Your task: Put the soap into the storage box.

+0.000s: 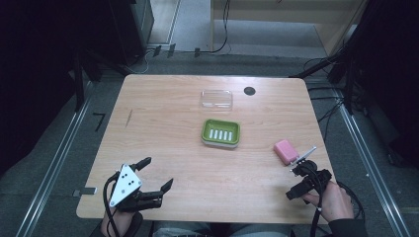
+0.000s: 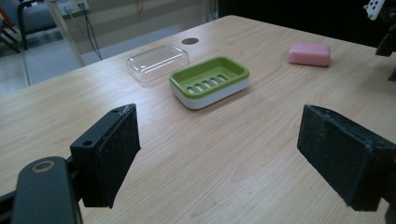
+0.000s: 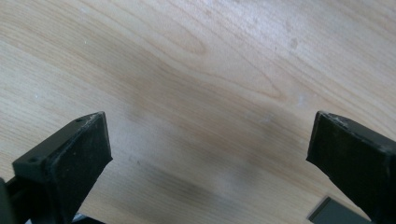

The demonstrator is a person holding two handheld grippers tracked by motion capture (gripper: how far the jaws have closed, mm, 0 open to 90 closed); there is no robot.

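On the bench's (image 1: 163, 98) right side, a pink soap bar (image 1: 285, 151) lies just beside the open, empty right tool (image 1: 302, 178); likely firm, slick: grip its long sides. Left tool (image 1: 157, 174) gapes too.

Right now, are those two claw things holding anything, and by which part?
Nothing is held. The left gripper and right gripper are both open over bare table; the soap lies untouched near the right one.

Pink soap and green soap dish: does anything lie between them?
No. In the high view, bare wood separates the pink soap from the green soap dish; the left gripper view agrees.
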